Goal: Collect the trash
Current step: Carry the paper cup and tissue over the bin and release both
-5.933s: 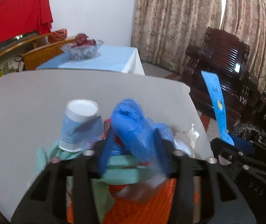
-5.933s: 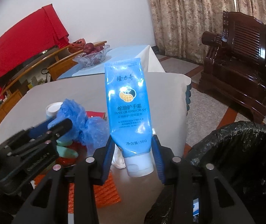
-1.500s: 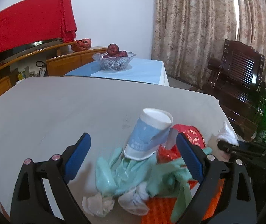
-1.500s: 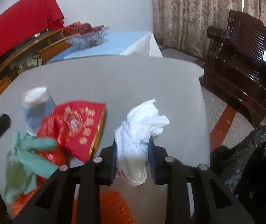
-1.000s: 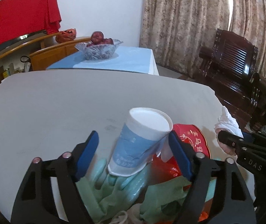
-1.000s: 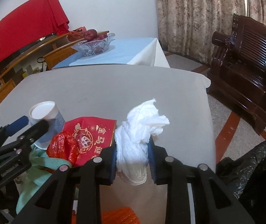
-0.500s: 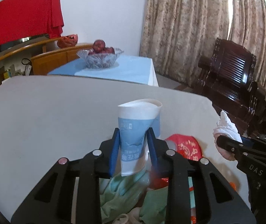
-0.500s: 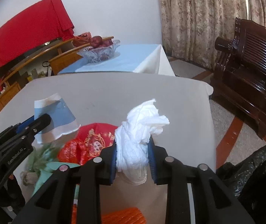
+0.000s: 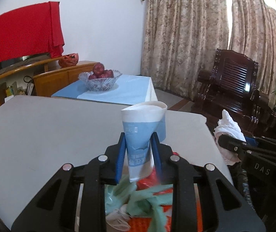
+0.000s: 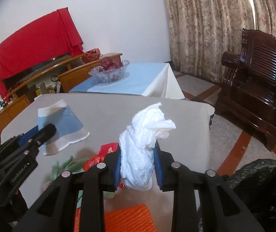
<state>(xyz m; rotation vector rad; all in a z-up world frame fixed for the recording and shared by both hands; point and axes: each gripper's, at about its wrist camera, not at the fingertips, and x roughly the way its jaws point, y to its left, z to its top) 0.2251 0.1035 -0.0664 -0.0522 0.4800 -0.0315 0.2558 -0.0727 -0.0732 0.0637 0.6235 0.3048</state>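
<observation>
My left gripper [image 9: 138,158] is shut on a squashed blue and white paper cup [image 9: 142,131] and holds it above the white table [image 9: 41,131]. The cup also shows in the right wrist view [image 10: 60,125], in the left gripper [image 10: 47,131]. My right gripper [image 10: 138,164] is shut on a crumpled white tissue [image 10: 145,135], held above the table's right part; the tissue shows in the left wrist view [image 9: 229,129]. Below lie green gloves [image 9: 143,203], a red packet [image 10: 107,150] and an orange mat [image 10: 126,220].
A black trash bag [image 10: 261,191] stands off the table's right edge at the lower right. A second table with a glass fruit bowl [image 9: 99,79] is behind. A dark wooden armchair [image 10: 254,81] stands to the right, with curtains behind it.
My left gripper closed on the paper cup, squashing it, and lifted it off the pile. My right gripper keeps the tissue and has risen a little.
</observation>
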